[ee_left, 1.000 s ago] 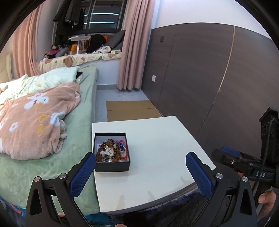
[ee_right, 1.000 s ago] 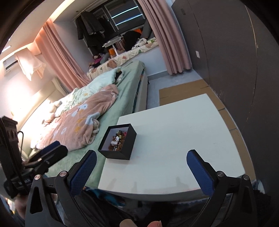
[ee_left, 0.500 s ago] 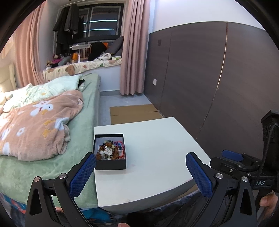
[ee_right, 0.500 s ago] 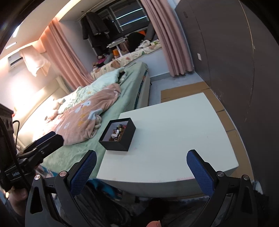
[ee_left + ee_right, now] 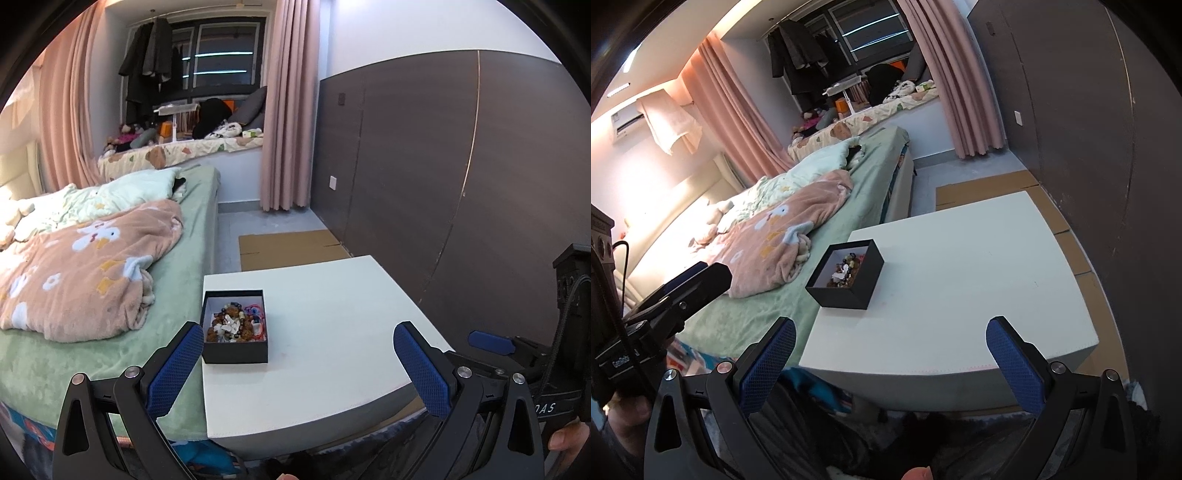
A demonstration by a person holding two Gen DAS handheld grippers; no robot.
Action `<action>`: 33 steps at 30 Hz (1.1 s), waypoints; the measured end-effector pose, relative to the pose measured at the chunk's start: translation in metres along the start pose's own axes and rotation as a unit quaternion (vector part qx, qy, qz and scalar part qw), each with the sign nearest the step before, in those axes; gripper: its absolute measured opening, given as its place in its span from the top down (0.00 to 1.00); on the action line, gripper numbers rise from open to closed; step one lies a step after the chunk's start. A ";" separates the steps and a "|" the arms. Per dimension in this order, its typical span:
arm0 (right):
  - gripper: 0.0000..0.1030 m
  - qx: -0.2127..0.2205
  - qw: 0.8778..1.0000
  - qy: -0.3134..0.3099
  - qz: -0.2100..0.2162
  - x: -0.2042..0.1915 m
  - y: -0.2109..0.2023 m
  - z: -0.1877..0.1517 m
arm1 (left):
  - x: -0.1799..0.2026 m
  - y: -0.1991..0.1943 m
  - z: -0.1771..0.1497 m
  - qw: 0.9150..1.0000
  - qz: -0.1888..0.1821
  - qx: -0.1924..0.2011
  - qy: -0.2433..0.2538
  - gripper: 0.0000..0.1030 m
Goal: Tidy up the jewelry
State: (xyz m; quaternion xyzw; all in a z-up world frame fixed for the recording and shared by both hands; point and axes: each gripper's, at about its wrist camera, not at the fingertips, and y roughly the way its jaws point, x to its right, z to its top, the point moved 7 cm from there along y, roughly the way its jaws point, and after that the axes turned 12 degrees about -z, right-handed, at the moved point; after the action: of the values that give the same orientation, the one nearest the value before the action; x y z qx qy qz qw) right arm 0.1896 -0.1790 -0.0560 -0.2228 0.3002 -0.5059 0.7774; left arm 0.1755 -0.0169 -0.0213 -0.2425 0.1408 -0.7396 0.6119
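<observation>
A black open box [image 5: 235, 347] full of mixed bead bracelets and jewelry [image 5: 236, 324] sits near the left edge of a white low table [image 5: 332, 339]. It also shows in the right wrist view [image 5: 846, 275]. My left gripper [image 5: 297, 363] is open and empty, held back from the table's near edge, its left pad close to the box's near left corner in the image. My right gripper [image 5: 890, 360] is open and empty, above the table's near edge. Each gripper shows at the side of the other's view.
A bed [image 5: 110, 332] with a green sheet and a pink flowered blanket [image 5: 85, 266] butts against the table's left side. A dark panelled wall [image 5: 461, 184] runs along the right. Flat cardboard [image 5: 291, 247] lies on the floor beyond the table.
Both grippers have drawn back and tilted up a little, so the table and box sit lower and farther in view. Both jaws stay open.
</observation>
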 end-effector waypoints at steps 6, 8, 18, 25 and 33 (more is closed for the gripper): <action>0.00 0.000 1.000 0.003 -0.008 0.000 -0.002 0.001 | -0.001 -0.008 0.000 1.000 0.000 0.008 -0.005 0.01; 0.00 -0.001 1.000 0.004 -0.009 0.000 -0.004 0.001 | -0.001 -0.012 0.002 1.000 -0.002 0.013 -0.007 0.01; 0.00 0.006 1.000 0.003 -0.014 0.000 -0.014 0.002 | 0.002 -0.024 0.004 1.000 -0.003 0.024 -0.004 0.01; 0.00 0.010 1.000 0.000 -0.017 0.000 -0.023 0.002 | 0.005 -0.029 0.003 1.000 -0.006 0.028 -0.005 0.01; 0.00 0.010 1.000 0.002 -0.013 -0.001 -0.023 0.002 | 0.009 -0.035 0.000 0.999 -0.005 0.032 -0.003 0.01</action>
State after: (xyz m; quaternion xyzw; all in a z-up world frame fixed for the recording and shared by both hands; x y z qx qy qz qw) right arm 0.1754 -0.1867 -0.0393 -0.2178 0.2940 -0.5196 0.7721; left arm 0.1454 -0.0186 -0.0020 -0.2261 0.1139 -0.7457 0.6163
